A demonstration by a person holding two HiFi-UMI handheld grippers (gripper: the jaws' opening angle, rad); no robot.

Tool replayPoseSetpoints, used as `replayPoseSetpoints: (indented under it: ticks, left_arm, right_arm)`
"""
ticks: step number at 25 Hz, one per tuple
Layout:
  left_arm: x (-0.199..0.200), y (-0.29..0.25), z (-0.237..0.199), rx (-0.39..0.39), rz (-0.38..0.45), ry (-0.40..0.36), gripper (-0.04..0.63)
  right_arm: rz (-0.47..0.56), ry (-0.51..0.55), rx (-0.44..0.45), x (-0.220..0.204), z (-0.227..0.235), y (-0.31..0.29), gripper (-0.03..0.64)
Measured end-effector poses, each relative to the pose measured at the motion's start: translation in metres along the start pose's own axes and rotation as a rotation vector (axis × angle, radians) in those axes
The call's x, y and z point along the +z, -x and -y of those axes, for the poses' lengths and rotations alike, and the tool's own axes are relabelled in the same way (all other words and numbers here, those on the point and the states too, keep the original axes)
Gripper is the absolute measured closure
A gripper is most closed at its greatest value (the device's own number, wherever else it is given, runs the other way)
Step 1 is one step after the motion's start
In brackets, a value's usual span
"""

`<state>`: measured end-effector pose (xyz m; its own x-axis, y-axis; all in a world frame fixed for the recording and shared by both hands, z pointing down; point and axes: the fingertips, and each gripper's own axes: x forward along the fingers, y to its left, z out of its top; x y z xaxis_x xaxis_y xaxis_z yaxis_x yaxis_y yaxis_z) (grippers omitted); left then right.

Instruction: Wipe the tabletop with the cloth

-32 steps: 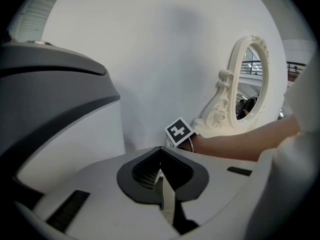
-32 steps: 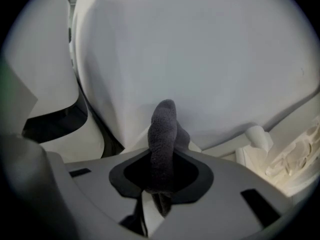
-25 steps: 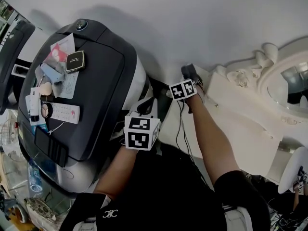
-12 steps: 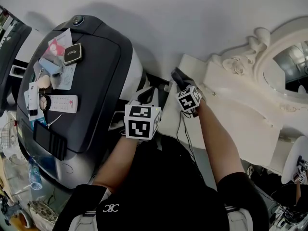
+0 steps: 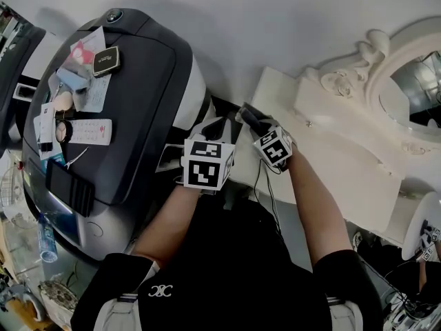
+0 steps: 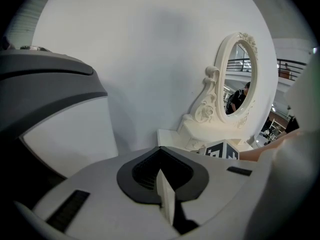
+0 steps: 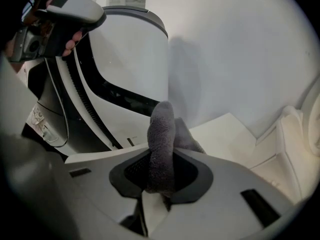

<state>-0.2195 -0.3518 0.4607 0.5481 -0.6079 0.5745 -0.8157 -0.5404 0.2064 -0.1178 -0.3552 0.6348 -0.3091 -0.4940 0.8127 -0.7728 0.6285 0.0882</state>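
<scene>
Change: over the last second the right tool [image 7: 161,176] has drawn back from further in on the white worktop [image 5: 337,167] to its near left corner; the left tool [image 6: 165,199] has lifted a little and come in close beside it
Meaning for the task: this looks like the end of one stroke or the run-up to the next; the long stretch of worktop toward the mirror probably remains to be wiped, though no dirt or wet trail shows to confirm that
Right tool: jaws clamped on a fold of grey cloth [image 7: 162,129], which stands up out of them as a thick roll with a looser flap behind it
Cloth and worktop: the cloth sits over the worktop's corner; neither view settles whether it presses on the surface or hangs just above it
Left tool: jaws together with nothing between them, held in the air just beside the right tool, off the worktop's left edge and touching nothing
Right arm: reaches in across the near edge of the worktop, with a thin cable [image 5: 260,185] trailing beside it
Further out: an ornate white mirror [image 5: 413,92] stands at the back of the worktop; a big dark grey machine [image 5: 138,95] stands to the left, carrying a remote [image 5: 88,131] and small clutter; a plain white wall [image 5: 275,19] rises behind both
Next move, as a guess: lower the cloth flat and push it away along the worktop toward the mirror
</scene>
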Motion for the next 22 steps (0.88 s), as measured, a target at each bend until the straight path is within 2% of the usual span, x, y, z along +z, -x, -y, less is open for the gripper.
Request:
replayPoseSetpoints:
  ticks: [9,14,17,22]
  left_arm:
    - [-0.017,0.021,0.004,0.107,0.020,0.071,0.589]
    - [-0.026,0.043,0.010,0.178,0.041,0.106,0.589]
    - [-0.035,0.054,0.009,0.221,0.042,0.122,0.589]
    - [-0.064,0.073,-0.004,0.308,0.025,0.172,0.589]
  right_arm:
    - [-0.030,0.046,0.207,-0.017,-0.054,0.017,0.532]
    - [-0.040,0.062,0.277,-0.028,-0.086,0.025,0.531]
    - [-0.035,0.007,0.293,-0.032,-0.104,0.029,0.531]
    - [-0.027,-0.162,0.284,-0.032,-0.124,0.036,0.531]
